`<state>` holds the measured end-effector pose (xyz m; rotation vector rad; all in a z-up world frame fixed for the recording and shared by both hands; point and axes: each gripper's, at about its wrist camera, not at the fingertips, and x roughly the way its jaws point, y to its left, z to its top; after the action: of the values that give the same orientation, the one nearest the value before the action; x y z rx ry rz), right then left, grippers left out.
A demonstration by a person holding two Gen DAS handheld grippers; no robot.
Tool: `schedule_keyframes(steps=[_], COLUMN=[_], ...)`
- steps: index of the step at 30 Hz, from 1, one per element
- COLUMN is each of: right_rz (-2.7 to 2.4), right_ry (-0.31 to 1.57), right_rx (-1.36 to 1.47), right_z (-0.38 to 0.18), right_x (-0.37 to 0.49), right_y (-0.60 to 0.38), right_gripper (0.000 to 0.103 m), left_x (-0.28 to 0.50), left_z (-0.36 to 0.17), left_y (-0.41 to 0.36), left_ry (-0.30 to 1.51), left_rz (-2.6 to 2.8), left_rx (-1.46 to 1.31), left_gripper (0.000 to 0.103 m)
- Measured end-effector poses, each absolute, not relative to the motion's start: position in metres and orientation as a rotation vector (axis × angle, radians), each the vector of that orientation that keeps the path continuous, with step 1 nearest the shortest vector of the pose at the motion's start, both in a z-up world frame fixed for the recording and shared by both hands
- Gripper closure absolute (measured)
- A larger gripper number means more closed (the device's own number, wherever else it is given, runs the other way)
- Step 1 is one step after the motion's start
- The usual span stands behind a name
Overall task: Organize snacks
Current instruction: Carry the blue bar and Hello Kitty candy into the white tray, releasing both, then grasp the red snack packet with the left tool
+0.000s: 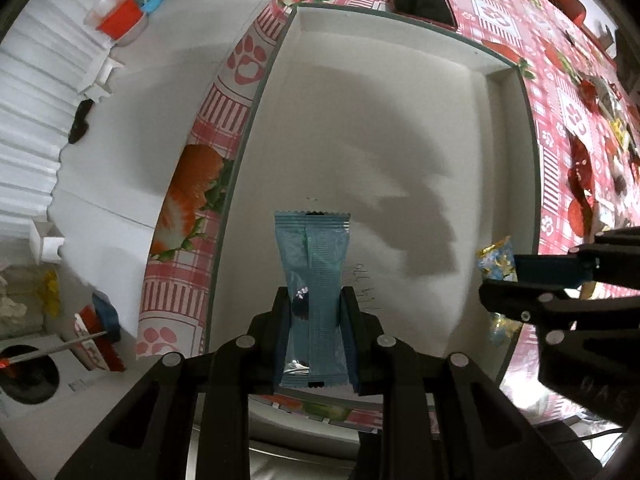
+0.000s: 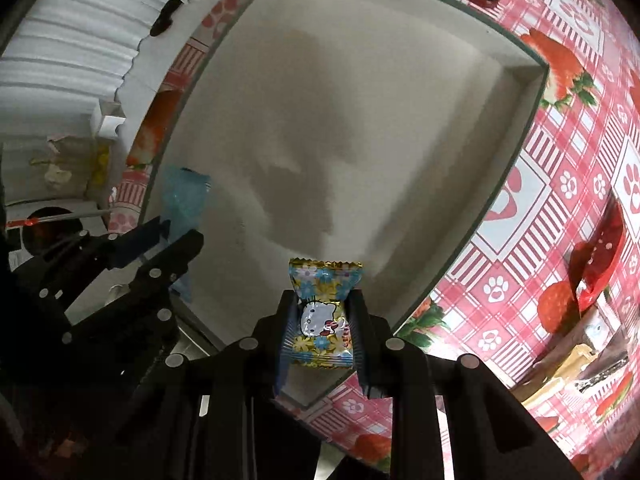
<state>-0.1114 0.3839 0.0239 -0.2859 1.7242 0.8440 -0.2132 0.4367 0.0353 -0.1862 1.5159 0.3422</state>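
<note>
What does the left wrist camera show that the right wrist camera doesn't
Only the left wrist view shows the red bucket and the full blue snack packet clamped in the left gripper. Only the right wrist view shows the cartoon cat on the flowered candy held by the right gripper. Both show the white tray and the strawberry tablecloth.

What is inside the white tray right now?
The white tray shows only bare floor and shadows. Both snacks, the blue packet and flowered candy, hang clamped above it, hiding small patches beneath.
</note>
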Motion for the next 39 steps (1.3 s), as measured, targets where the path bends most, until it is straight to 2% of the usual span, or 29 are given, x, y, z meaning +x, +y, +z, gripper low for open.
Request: schedule_keyframes(steps=[1,2,3,4,5,6,15,16,17,18,28,32,39], right_rz=[0.839,0.831,0.825,0.815,0.803,0.792,0.623,0.599,0.565,0.539,0.225,0.141,0.096], right_ry=[1.724,1.723,1.720,1.715,1.701,1.689,1.701,1.704,1.707,1.703,1.736,1.764,1.779], right_rx=[-0.281,-0.275,-0.272,-0.268,-0.263,-0.254,-0.090,-0.071,-0.047,-0.018,0.241,0.335,0.385], right_z=[0.025,0.025,0.027,0.028,0.031,0.034,0.033,0.032,0.031,0.031,0.012,0.010,0.005], right_x=[-0.110,-0.108,-0.106,-0.103,-0.100,-0.096,-0.066,-0.063,-0.061,-0.061,-0.065,-0.079,-0.101], right_y=[0.385,0.384,0.381,0.379,0.376,0.373,0.299,0.290,0.276,0.262,0.129,0.075,0.038], right_gripper=[0.075,0.074,0.066,0.045,0.028,0.022,0.022,0.018,0.001,0.000,0.000,0.000,0.000], left_x=[-0.213,-0.214,-0.213,-0.212,-0.211,-0.209,-0.185,-0.181,-0.177,-0.171,-0.111,-0.077,-0.023], left_z=[0.036,0.036,0.037,0.039,0.042,0.043,0.063,0.066,0.069,0.072,0.080,0.068,0.035], left_y=[0.436,0.435,0.433,0.432,0.430,0.428,0.390,0.382,0.375,0.366,0.298,0.273,0.238], left_ry=[1.515,1.515,1.513,1.505,1.497,1.489,1.457,1.451,1.446,1.438,1.434,1.457,1.519], left_rz=[0.338,0.337,0.336,0.342,0.351,0.349,0.234,0.210,0.189,0.157,-0.026,-0.057,-0.060], left_rx=[-0.183,-0.182,-0.181,-0.172,-0.160,-0.156,-0.111,-0.104,-0.097,-0.087,-0.056,-0.069,-0.096], left_gripper=[0.072,0.063,0.050,0.046,0.038,0.035,0.033,0.033,0.032,0.031,0.027,0.026,0.026])
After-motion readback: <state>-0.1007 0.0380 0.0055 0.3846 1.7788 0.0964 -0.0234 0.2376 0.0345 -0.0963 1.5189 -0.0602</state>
